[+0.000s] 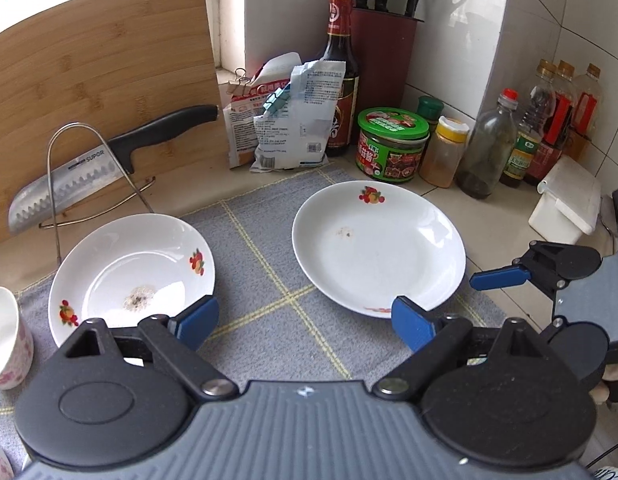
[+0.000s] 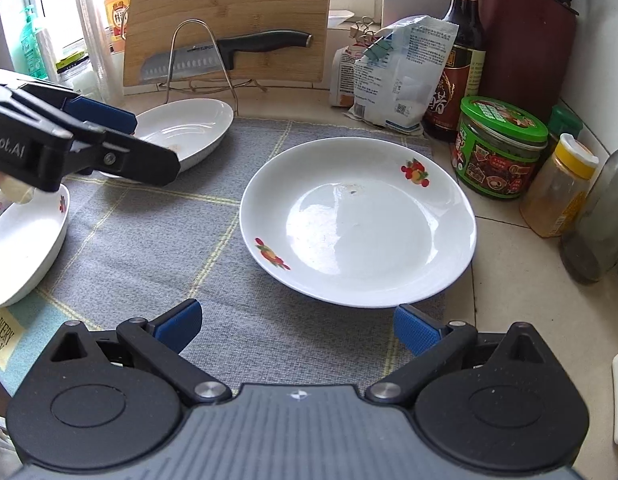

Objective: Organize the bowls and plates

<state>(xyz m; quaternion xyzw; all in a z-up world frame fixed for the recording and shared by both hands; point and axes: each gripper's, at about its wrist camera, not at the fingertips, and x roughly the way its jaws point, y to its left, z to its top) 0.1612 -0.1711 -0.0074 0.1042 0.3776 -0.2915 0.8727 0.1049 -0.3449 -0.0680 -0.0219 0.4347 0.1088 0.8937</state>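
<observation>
Two white plates with fruit prints lie on a grey checked mat [image 1: 269, 248]. The left plate [image 1: 133, 276] holds a patch of crumbs; the right plate [image 1: 379, 244] has a small smudge. My left gripper [image 1: 305, 324] hovers open over the mat between them, with nothing between its fingers. In the right wrist view, my right gripper [image 2: 299, 328] is open just before the near rim of the smudged plate [image 2: 357, 224]. The crumbed plate [image 2: 189, 128] sits far left, behind a blue finger [image 2: 103, 114] of my left gripper. A third white dish [image 2: 25, 248] lies at the left edge.
A knife [image 1: 109, 160] rests on a wire rack [image 1: 57, 184] against a leaning bamboo board [image 1: 89, 60]. Bags [image 1: 285, 120], a sauce bottle [image 1: 341, 60], a green-lidded jar [image 1: 391, 148], spice jars and bottles line the back wall. A white box [image 1: 565, 200] sits right, a patterned cup [image 1: 5, 336] left.
</observation>
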